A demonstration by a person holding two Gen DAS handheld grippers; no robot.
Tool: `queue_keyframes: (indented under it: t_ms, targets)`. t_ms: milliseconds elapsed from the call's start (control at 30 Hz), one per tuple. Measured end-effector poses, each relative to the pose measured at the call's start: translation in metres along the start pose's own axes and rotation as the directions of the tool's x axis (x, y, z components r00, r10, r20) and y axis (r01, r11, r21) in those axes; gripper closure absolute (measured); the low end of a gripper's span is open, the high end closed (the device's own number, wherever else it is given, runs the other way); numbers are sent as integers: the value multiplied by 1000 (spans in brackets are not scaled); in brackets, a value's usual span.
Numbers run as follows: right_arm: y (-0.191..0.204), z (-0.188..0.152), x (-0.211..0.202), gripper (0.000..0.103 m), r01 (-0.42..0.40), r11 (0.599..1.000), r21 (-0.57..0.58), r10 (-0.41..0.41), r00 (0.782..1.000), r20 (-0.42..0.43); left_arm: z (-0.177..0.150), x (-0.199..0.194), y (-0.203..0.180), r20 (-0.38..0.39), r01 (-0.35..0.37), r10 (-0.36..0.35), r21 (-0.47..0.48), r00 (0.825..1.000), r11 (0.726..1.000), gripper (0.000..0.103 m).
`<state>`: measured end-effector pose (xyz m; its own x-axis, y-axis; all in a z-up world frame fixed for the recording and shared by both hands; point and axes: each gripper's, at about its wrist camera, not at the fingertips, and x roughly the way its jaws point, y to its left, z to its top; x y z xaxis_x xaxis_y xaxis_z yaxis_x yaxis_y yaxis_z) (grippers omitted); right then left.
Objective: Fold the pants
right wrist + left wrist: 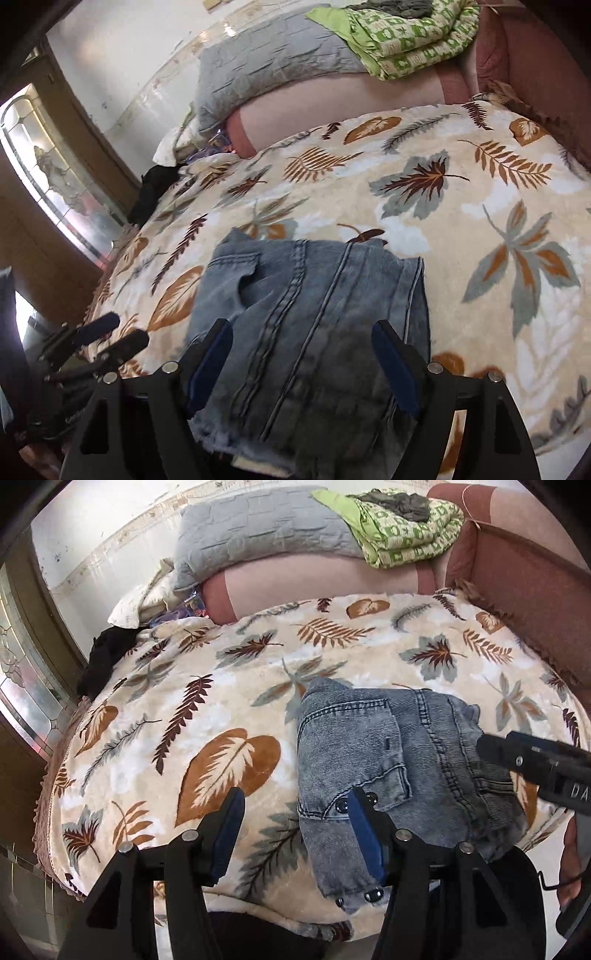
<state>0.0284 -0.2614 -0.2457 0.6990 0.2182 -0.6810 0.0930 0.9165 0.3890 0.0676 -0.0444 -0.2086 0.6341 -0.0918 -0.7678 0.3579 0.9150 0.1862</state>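
Faded blue denim pants (388, 753) lie folded into a compact bundle on the leaf-print blanket (207, 709), near its front edge. My left gripper (295, 812) is open and empty, hovering over the bundle's left edge; its right finger is above the snap buttons. In the right wrist view the pants (314, 314) lie between the fingers of my right gripper (303, 354), which is open just above them. The right gripper also shows in the left wrist view (532, 760), at the pants' right side. The left gripper shows at the left of the right wrist view (107, 336).
A grey pillow (258, 531) and a folded green patterned quilt (406, 524) lie at the back. A reddish sofa arm (524, 590) bounds the right side. A black garment (103, 657) lies at the blanket's left edge, by a glass door (22, 686).
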Motion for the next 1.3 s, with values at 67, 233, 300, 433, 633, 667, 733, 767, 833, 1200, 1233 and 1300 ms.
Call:
queue_keyframes:
  t_ms: [67,233,300,433,633,667,733,767,833,1200,1233,1300]
  targets:
    - [3,-4,-4,22,-3,1000,3,3,1000,-11,-3,-6,1,9,1,0,-4,1000,1000,44]
    - [9,-15,-3,30,-3,1000,-13,3,999,-51,-9,-9,1,1,-8,8,-12,1000,1000,44]
    - [10,-18,0,36,-3,1000,-17,2,998,-68,-12,-6,2,-7,-13,13,-20,1000,1000,44]
    - [10,-23,9,42,6,1000,-20,-8,994,-105,-15,2,2,-24,-27,26,-21,999,999,44]
    - [-4,-31,29,42,7,999,38,0,985,-172,-24,31,-1,-90,-44,43,-13,995,999,44]
    - [-4,-32,30,42,9,999,37,-2,985,-174,-26,39,-2,-105,-43,41,-11,994,999,44]
    - [-4,-34,34,42,15,999,29,-9,983,-182,-32,52,-4,-141,-44,43,-8,989,999,44]
    - [-4,-35,35,42,15,999,29,-10,983,-181,-34,56,-5,-148,-44,42,-7,988,999,44]
    - [-5,-36,37,42,12,1000,20,-8,983,-185,-37,62,-7,-150,-52,51,-3,987,999,42]
    - [-6,-53,41,41,7,999,-34,-11,993,-115,-45,84,-5,-155,-68,64,-20,986,998,34]
    - [-5,-54,42,41,12,999,-39,-16,994,-107,-44,85,-5,-155,-72,69,-15,986,997,34]
    - [-3,-55,42,41,18,999,-48,-23,995,-99,-43,86,-5,-157,-81,78,-12,985,997,31]
